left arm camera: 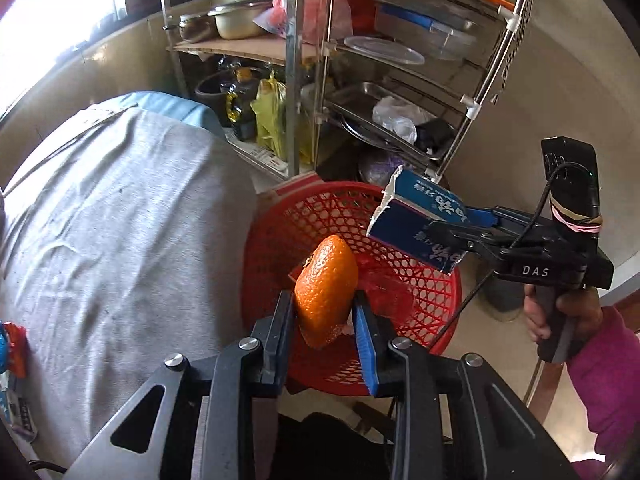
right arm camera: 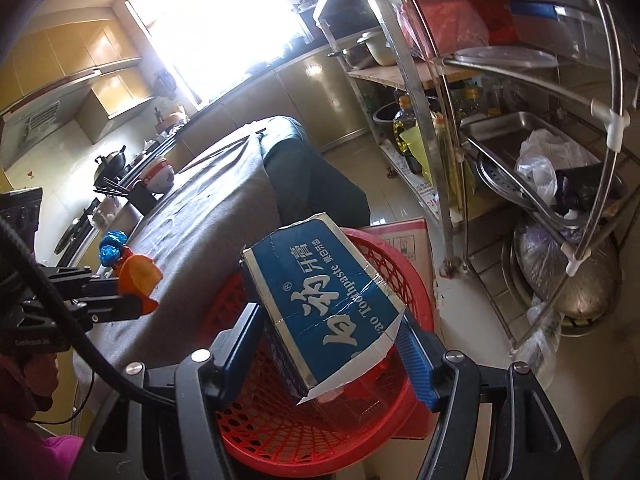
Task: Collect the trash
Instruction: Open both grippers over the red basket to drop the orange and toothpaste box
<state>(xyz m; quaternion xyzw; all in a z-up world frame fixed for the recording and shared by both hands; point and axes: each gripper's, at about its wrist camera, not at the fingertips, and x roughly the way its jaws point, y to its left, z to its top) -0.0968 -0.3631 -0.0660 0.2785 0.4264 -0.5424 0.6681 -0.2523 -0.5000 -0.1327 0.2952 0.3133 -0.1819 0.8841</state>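
My left gripper [left arm camera: 323, 298] is shut on a piece of orange peel [left arm camera: 326, 280], held over the near rim of a red mesh basket [left arm camera: 436, 304] on the floor. My right gripper [right arm camera: 328, 316] is shut on a torn blue toothpaste box [right arm camera: 316, 292], which hangs tilted above the same red basket [right arm camera: 272, 420]. From the left wrist view the right gripper [left arm camera: 450, 226] comes in from the right with the blue box [left arm camera: 416, 224] over the basket's far side. In the right wrist view the left gripper [right arm camera: 140, 292] with the orange peel [right arm camera: 138, 274] is at the left.
A table under grey cloth [left arm camera: 120, 240] stands left of the basket, with a blue foil wrapper [right arm camera: 113, 246] on it. A metal rack [left arm camera: 400, 92] with pots, trays and bags rises behind. A cardboard box [right arm camera: 408, 236] sits behind the basket. A pink sleeve [left arm camera: 600, 372] is at right.
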